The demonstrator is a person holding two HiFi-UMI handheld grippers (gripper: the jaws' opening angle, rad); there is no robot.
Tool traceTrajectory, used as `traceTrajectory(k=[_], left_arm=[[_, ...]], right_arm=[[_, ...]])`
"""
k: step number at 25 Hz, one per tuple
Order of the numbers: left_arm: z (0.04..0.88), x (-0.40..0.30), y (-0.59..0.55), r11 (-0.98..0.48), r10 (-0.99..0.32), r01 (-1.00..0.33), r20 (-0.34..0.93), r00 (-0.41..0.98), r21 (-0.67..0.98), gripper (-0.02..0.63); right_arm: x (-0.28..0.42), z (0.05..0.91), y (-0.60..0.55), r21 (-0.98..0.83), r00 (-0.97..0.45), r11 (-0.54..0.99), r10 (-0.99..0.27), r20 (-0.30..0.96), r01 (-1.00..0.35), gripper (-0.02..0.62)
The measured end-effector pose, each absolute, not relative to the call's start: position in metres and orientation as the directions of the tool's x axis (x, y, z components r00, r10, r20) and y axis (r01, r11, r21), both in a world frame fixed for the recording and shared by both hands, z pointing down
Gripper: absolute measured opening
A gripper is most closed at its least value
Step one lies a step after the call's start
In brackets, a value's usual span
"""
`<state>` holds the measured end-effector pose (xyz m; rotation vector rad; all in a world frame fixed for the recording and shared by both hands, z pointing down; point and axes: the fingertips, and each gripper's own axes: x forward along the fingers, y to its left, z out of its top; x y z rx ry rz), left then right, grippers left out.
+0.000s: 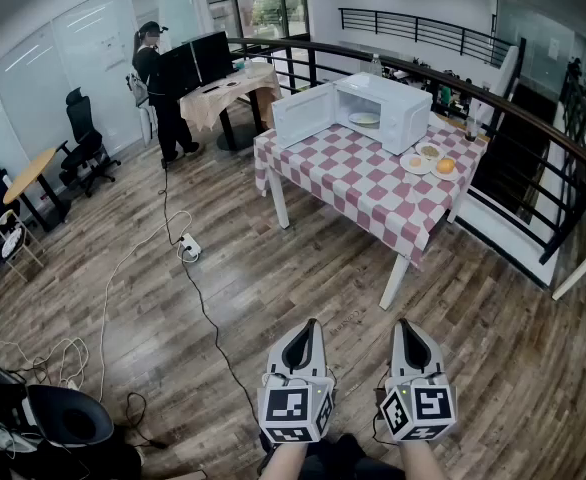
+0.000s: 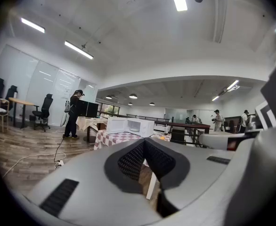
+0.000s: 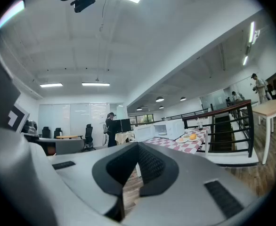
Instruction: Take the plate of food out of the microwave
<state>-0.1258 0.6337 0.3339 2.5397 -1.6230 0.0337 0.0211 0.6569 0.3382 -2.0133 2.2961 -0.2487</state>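
A white microwave [image 1: 385, 108] stands at the far end of a table with a red-and-white checked cloth [image 1: 358, 183], its door [image 1: 303, 115] swung open to the left. Inside lies a plate of food [image 1: 364, 120]. Both grippers are far from it, low in the head view over the wooden floor. My left gripper [image 1: 310, 325] is shut with nothing in it, and so is my right gripper [image 1: 404, 324]. The left gripper view shows the microwave [image 2: 128, 125] small beyond the closed jaw tips [image 2: 144, 141]. In the right gripper view the microwave [image 3: 164, 128] is also distant past the gripper [image 3: 138, 145].
Small plates with food [image 1: 429, 158] sit on the table right of the microwave. A person [image 1: 158, 88] stands at a desk with monitors. A power strip and cables [image 1: 189, 250] lie on the floor. A dark railing [image 1: 533, 118] runs behind the table; office chairs [image 1: 83, 138] stand at the left.
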Motion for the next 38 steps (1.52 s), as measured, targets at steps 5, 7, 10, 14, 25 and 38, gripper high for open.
traceTrajectory(k=[5, 7, 10, 14, 25, 38], left_arm=[[0.335, -0.127, 0.63, -0.41, -0.904, -0.907, 0.086, 0.418, 0.094, 0.018], [0.335, -0.127, 0.63, -0.41, -0.904, -0.907, 0.088, 0.418, 0.095, 0.017], [0.336, -0.125, 0.629, -0.41, -0.904, -0.908, 0.092, 0.417, 0.093, 0.017], [0.339, -0.125, 0.625, -0.404, -0.906, -0.91, 0.096, 0.412, 0.092, 0.017], [0.344, -0.129, 0.608, -0.361, -0.924, -0.929, 0.103, 0.368, 0.079, 0.017], [0.359, -0.15, 0.58, -0.296, -0.945, -0.95, 0.116, 0.307, 0.102, 0.017]], right_arm=[[0.025, 0.341, 0.654, -0.175, -0.129, 0.118, -0.991, 0.049, -0.977, -0.011], [0.026, 0.341, 0.654, -0.177, -0.129, 0.118, -0.99, 0.049, -0.977, -0.011], [0.029, 0.342, 0.652, -0.182, -0.13, 0.119, -0.99, 0.049, -0.976, -0.011], [0.032, 0.344, 0.649, -0.181, -0.134, 0.124, -0.99, 0.046, -0.976, -0.009], [0.055, 0.35, 0.63, -0.232, -0.148, 0.135, -0.988, 0.038, -0.963, -0.009], [0.048, 0.372, 0.59, -0.271, -0.183, 0.158, -0.981, 0.069, -0.95, -0.009]])
